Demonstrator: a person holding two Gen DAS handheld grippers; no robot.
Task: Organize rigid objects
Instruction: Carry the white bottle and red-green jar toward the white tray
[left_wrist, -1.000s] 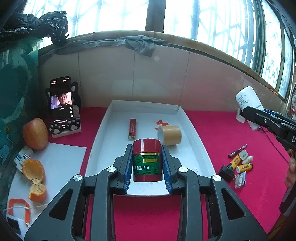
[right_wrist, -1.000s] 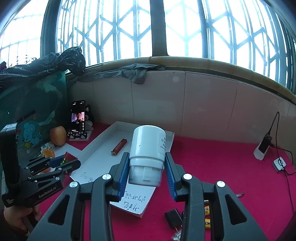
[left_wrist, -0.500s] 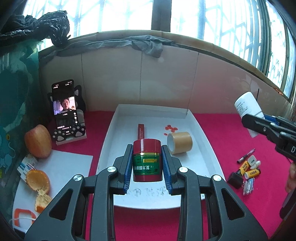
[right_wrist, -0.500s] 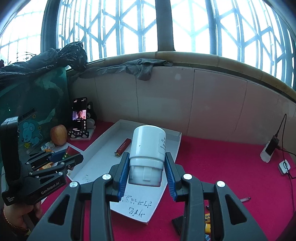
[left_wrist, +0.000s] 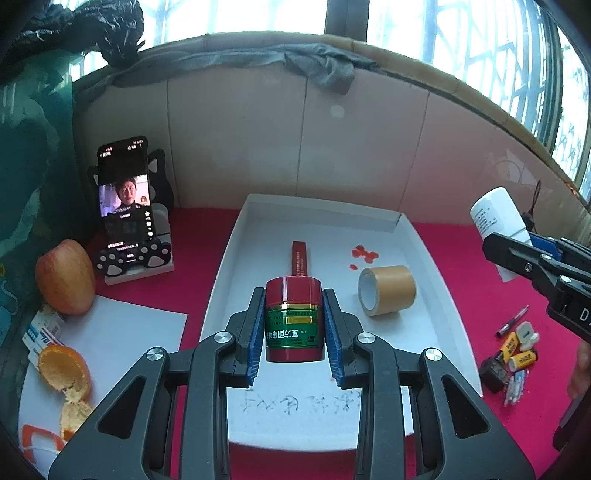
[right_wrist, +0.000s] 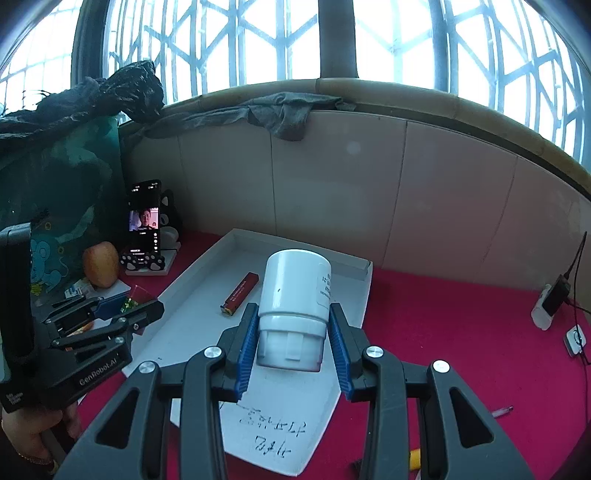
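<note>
Left wrist view: the left gripper (left_wrist: 295, 325) has its blue pads pressed on a red jar (left_wrist: 293, 319), held above the near half of the white tray (left_wrist: 439, 295), this side of the lighter (left_wrist: 301, 258) and tape roll (left_wrist: 388, 290). The right gripper (right_wrist: 293, 341) clamps a white bottle (right_wrist: 295, 299) by what looks like its cap end, over the tray's near right edge. If set down there, the bottle could catch the tray's rim and tip; the jar could knock the lighter or tape.
</note>
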